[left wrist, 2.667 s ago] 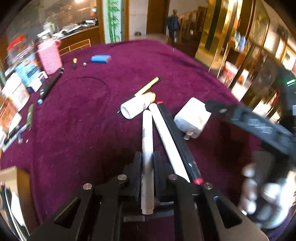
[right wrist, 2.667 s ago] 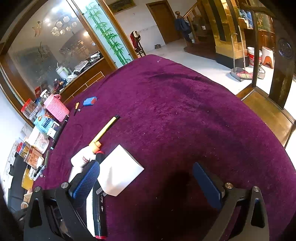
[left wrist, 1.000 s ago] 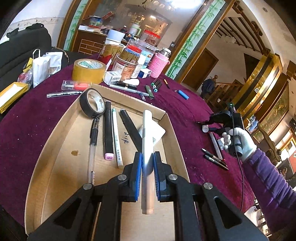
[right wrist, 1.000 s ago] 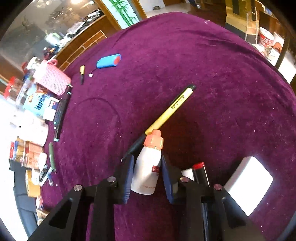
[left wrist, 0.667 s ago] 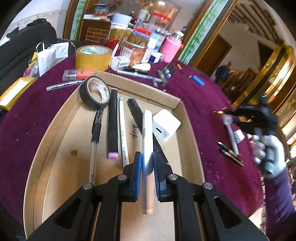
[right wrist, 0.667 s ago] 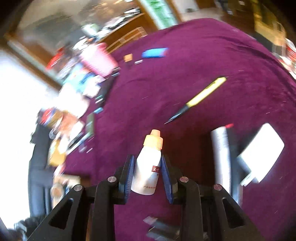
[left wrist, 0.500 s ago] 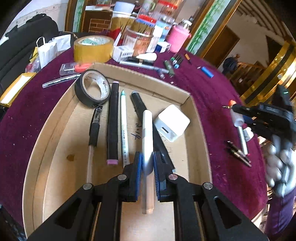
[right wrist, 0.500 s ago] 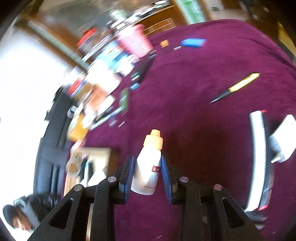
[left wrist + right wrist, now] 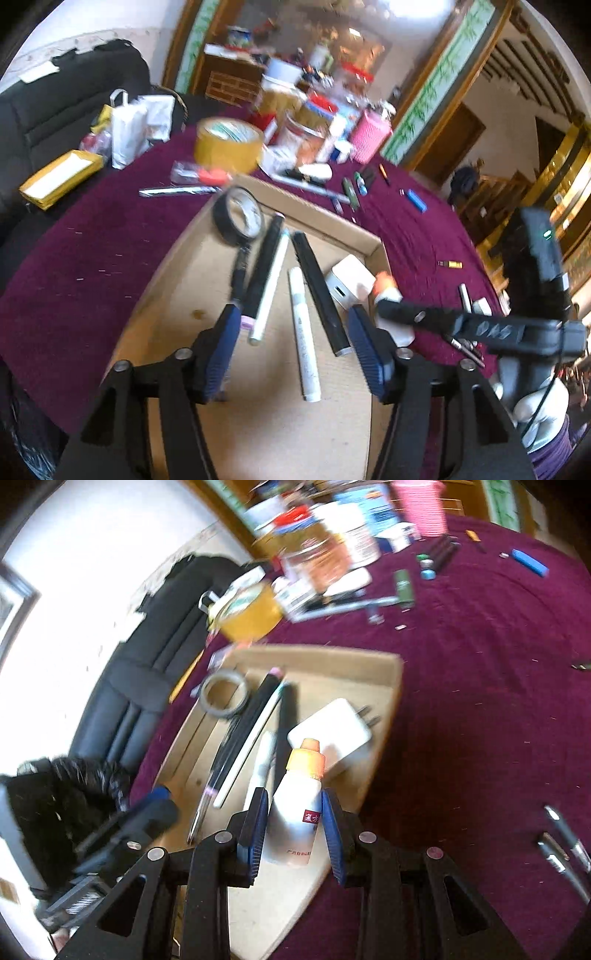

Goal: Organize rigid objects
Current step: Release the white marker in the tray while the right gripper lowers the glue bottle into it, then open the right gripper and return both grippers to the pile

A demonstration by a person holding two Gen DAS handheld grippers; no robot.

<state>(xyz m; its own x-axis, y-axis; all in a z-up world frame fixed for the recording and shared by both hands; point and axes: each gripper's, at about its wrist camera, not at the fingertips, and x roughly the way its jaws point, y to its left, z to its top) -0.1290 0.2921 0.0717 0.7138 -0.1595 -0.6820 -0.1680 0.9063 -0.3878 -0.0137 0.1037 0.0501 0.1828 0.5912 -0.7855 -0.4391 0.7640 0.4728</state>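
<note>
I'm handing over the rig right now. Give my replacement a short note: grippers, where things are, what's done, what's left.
Left gripper: jaws have just opened, nothing between the pads; the white marker lies in the cardboard tray.
Right gripper: shut on the small white bottle, over the tray's near corner.
Done: tape roll, pens and white charger are in the tray.
Left: set the bottle down, then fetch the pens and small items on the purple cloth.

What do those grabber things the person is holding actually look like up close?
Each is black plastic: the left gripper and right gripper have two angular arms with silver screws, ending in ribbed blue pads. The right one carries a green light and a thin cable. Its hand wears a white glove and purple sleeve.
</note>
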